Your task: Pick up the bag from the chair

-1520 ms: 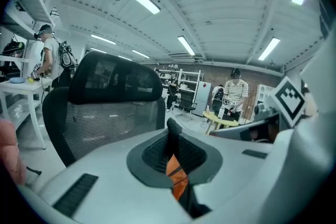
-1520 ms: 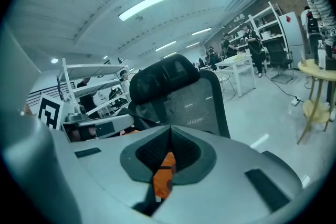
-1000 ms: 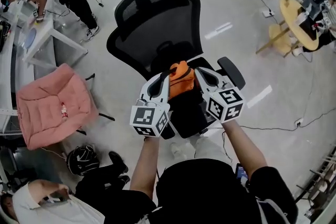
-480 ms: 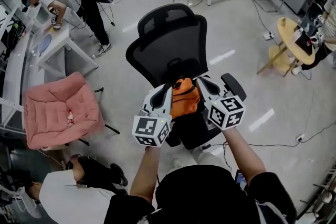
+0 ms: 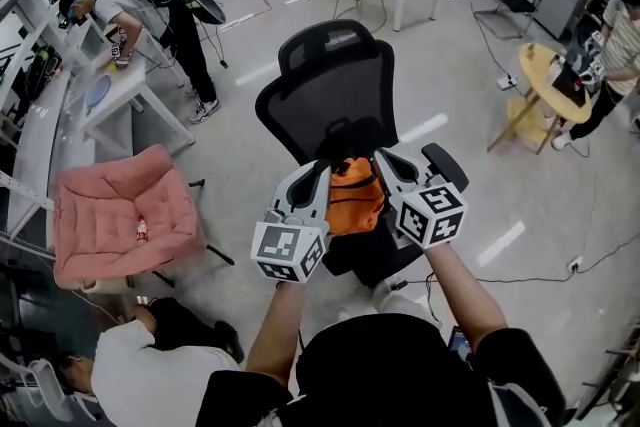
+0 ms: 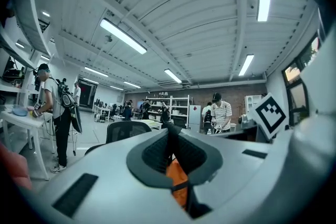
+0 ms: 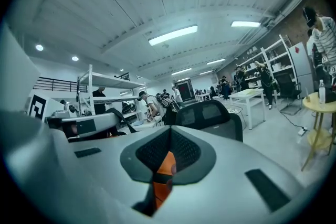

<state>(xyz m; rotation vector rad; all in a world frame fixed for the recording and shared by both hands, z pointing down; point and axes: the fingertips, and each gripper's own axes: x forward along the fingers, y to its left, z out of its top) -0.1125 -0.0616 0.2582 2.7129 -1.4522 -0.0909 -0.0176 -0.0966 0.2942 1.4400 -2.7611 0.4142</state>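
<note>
Left of the black office chair [image 5: 335, 85], a pink cushioned seat [image 5: 118, 215] is standing on the grey floor. Above the chair's seat, the person's left gripper [image 5: 321, 173] is pointing toward the backrest, its jaws pinched shut on the upper left side of the orange bag [image 5: 356, 200]; in the left gripper view the bag's fabric is showing just below the closed pads. The bag is hanging between the two grippers, in front of the chair's backrest; whether it is touching the seat cannot be told. On the bag's other side, the right gripper [image 5: 381, 161] is clamping its jaws on the orange fabric as well. Well to the right of the chair, a round yellow table [image 5: 553, 65] is standing.
</note>
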